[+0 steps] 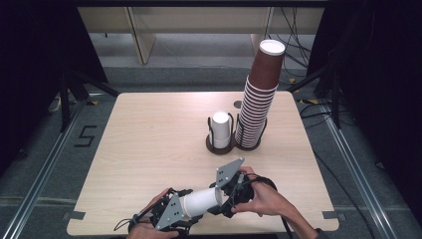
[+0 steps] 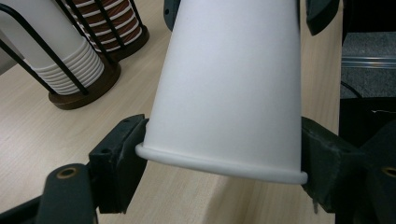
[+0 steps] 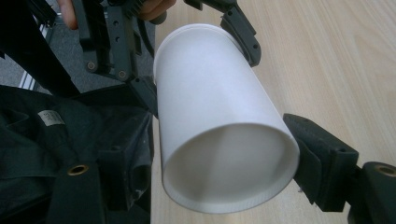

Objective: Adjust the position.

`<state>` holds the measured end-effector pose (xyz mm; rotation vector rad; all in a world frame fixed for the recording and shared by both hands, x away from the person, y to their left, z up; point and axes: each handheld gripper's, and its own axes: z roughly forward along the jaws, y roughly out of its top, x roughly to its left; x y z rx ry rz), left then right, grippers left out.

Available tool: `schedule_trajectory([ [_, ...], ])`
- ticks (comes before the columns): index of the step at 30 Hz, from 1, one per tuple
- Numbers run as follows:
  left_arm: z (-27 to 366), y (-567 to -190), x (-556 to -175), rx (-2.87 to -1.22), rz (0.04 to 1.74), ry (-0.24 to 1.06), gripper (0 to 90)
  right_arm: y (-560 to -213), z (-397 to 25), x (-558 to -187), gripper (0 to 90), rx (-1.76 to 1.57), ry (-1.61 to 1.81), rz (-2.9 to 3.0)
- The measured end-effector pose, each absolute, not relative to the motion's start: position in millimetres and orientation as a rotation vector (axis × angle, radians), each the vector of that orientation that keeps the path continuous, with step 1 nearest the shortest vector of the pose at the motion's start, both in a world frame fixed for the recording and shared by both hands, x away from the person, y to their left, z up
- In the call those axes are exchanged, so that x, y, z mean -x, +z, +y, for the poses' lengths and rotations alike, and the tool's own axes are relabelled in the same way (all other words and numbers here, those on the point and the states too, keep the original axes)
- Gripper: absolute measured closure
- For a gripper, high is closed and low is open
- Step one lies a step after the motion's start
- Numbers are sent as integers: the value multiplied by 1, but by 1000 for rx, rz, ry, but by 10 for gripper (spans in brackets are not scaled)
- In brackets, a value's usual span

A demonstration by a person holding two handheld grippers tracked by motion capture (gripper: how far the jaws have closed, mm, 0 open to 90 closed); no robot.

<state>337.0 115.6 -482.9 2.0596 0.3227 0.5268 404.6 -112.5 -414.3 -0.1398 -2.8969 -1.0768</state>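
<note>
Holding a white paper cup (image 1: 201,200) lying sideways just above the table's (image 1: 149,139) near edge, at about 6 o'clock in the high view. Pinching one end between the left gripper's (image 1: 175,211) jaws, spread to cup width. Pressing the right gripper's (image 1: 223,195) jaws against the other end. Standing well apart at 12 o'clock: white cup stack (image 1: 221,128) beside brown cup stack (image 1: 260,94).
</note>
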Motion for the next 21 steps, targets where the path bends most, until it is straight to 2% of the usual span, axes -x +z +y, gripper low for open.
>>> schedule_trajectory([
  [11, 117, -484, -338, -2043, 307, 513, 211, -416, -114, -407, 331, 155, -1092, -2837],
  [21, 125, -486, -342, -1847, 340, 449, 149, -411, -125, -414, 342, 172, -1223, -2708],
])
